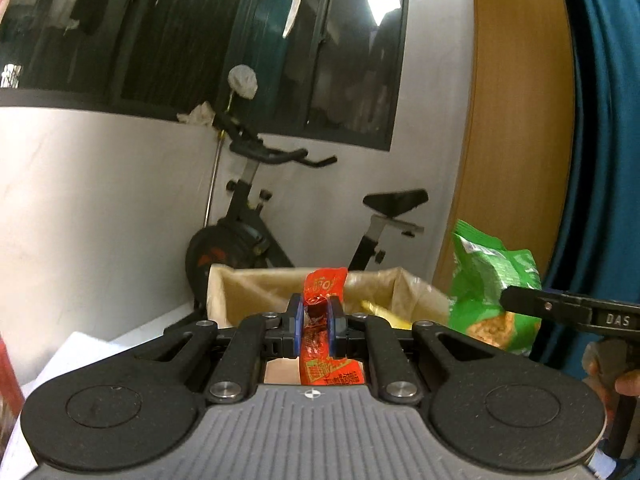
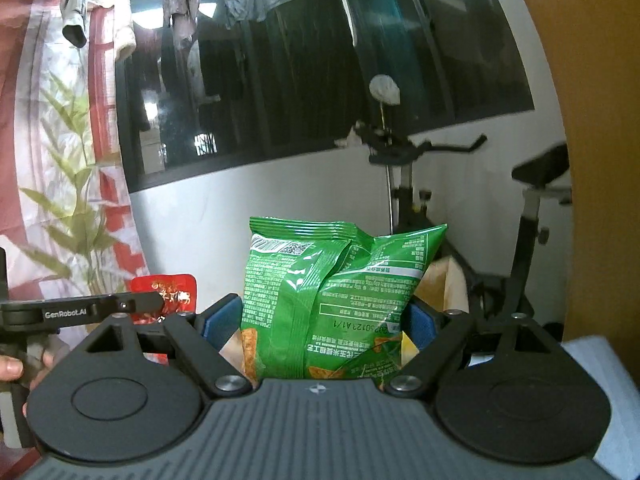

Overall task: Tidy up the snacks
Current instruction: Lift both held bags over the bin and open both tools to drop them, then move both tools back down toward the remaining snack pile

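My L gripper (image 1: 314, 322) is clamped on the red sachet (image 1: 324, 332), R gripper (image 2: 320, 322) grips the green chip bag (image 2: 332, 300), both held above the lined box (image 1: 248, 288) (some yellow inside). Carry step; next, I'd judge, lower and release into box.

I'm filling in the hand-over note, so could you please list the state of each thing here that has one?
Left gripper: shut on the red snack packet.
Red snack packet: held upright, crumpled at the pads, lifted.
Right gripper: shut on the green chip bag.
Green chip bag: sealed, puffed, held upright.
Lined cardboard box: open on top, something yellow inside.
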A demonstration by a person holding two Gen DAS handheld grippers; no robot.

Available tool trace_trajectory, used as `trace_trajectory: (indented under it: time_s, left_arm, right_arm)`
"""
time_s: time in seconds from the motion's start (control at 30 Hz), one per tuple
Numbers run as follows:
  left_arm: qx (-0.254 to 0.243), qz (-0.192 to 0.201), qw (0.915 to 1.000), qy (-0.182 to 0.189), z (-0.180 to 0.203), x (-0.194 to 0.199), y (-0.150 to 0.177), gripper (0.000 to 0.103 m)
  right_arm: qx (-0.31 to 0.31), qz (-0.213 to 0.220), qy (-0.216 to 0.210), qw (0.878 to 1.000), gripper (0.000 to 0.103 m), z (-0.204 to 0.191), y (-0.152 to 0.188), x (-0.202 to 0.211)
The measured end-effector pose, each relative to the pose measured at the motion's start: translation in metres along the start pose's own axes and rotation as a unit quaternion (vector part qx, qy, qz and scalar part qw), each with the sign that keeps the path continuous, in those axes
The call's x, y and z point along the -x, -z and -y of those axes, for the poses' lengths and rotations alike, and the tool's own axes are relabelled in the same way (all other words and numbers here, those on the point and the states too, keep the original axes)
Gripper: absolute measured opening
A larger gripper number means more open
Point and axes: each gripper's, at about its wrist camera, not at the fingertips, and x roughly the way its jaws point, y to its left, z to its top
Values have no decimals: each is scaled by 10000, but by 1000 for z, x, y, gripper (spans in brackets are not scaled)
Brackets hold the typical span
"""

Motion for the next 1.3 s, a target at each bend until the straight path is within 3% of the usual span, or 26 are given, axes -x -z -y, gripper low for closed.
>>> trace_trajectory:
  time_s: [0.2, 0.33, 0.53, 0.7, 0.73, 0.8, 1.0, 1.3]
  left_arm:
    - [-25, 3, 10000, -85, -4, -41, -24, 13]
    - [39, -113, 9997, -206, -13, -68, -30, 13]
    - [-70, -384, 9986, -369, -21, -98, -25, 13]
    - [-99, -579, 9976, -355, -26, -111, -19, 15]
    - [-128, -613, 9974, -345, -26, -112, -18, 18]
    - [-162, -650, 9971, -369, -27, -109, -16, 42]
    - [-110, -574, 9972, -474, -29, -90, -20, 65]
    - [-183, -500, 9968, -602, -17, -62, -24, 69]
  right_arm:
    - [442, 94, 120, 9989, 86, -1, -25, -53]
    - [979, -10, 193, 9950, 86, -6, -22, -94]
    - [1099, -513, 248, 9923, 86, -2, -3, -146]
    - [1060, -837, 221, 9906, 90, 7, 4, -158]
    - [1032, -829, 233, 9909, 91, 8, 4, -156]
    - [973, -859, 250, 9912, 92, 9, 2, -153]
    - [1056, -847, 258, 9905, 94, 5, -3, -136]
    - [817, -826, 328, 9927, 95, 7, -3, -97]
